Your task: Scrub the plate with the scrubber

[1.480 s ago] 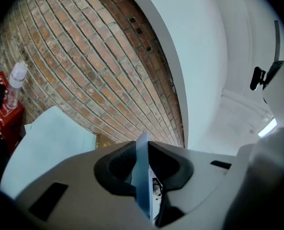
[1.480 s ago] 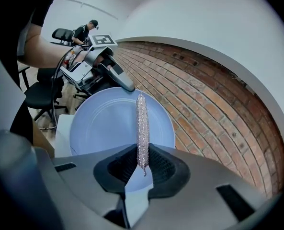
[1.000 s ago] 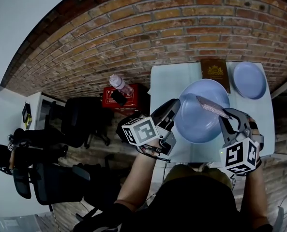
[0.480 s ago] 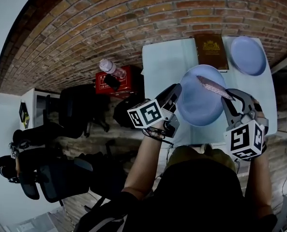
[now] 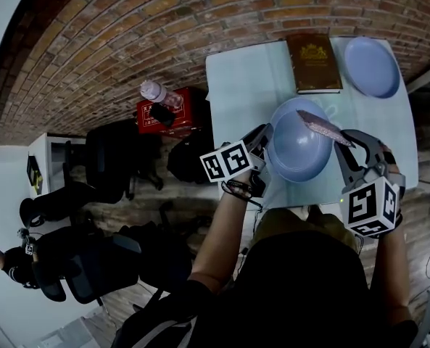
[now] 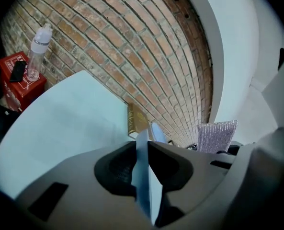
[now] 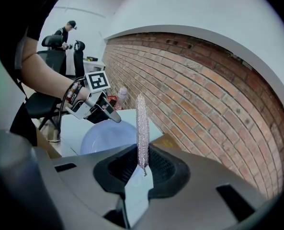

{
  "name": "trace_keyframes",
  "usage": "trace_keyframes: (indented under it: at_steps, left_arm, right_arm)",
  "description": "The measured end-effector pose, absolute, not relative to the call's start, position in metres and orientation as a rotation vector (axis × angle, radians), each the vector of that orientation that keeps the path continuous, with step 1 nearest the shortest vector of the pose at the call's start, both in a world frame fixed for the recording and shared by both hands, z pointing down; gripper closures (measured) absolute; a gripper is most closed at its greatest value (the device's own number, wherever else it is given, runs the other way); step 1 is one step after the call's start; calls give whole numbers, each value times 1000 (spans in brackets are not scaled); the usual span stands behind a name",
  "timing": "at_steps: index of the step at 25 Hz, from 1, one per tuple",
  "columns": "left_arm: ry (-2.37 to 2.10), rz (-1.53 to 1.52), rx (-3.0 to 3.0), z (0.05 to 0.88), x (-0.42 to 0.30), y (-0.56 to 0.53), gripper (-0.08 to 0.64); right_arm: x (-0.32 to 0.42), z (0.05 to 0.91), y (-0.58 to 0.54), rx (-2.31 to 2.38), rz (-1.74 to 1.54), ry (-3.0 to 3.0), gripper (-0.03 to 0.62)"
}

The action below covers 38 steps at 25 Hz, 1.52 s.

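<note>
Item, scrub stroke: my left gripper (image 5: 267, 138) was clamped on the rim of the blue plate (image 5: 298, 151) over the table (image 5: 244, 85), my right gripper (image 5: 343, 145) pinched the scrubber (image 5: 320, 126) edge-on above that plate; I judged it best to brace the plate and lay the scrubber flat.

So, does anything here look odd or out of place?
Nothing spilled or broken. The only oddity: a brown book lies on the table beside a second plate. The plate is clamped by its rim in the left gripper, the scrubber in the right gripper.
</note>
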State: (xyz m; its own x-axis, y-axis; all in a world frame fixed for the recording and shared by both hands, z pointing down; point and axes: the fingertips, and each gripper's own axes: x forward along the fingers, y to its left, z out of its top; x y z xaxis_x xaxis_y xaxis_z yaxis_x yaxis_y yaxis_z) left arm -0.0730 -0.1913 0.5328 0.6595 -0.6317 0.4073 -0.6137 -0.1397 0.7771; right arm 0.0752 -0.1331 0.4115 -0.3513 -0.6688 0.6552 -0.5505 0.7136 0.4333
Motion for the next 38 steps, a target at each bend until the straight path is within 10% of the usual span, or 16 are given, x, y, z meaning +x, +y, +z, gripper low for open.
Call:
trace_keyframes:
  at_steps: [31, 38]
  left_arm:
    - [-1369, 826, 1908, 648, -90, -185, 520]
    - [-1369, 840, 1968, 627, -89, -187, 390]
  right_arm:
    - [83, 419, -114, 961, -125, -2031, 505]
    - [84, 414, -115, 980, -127, -2039, 505]
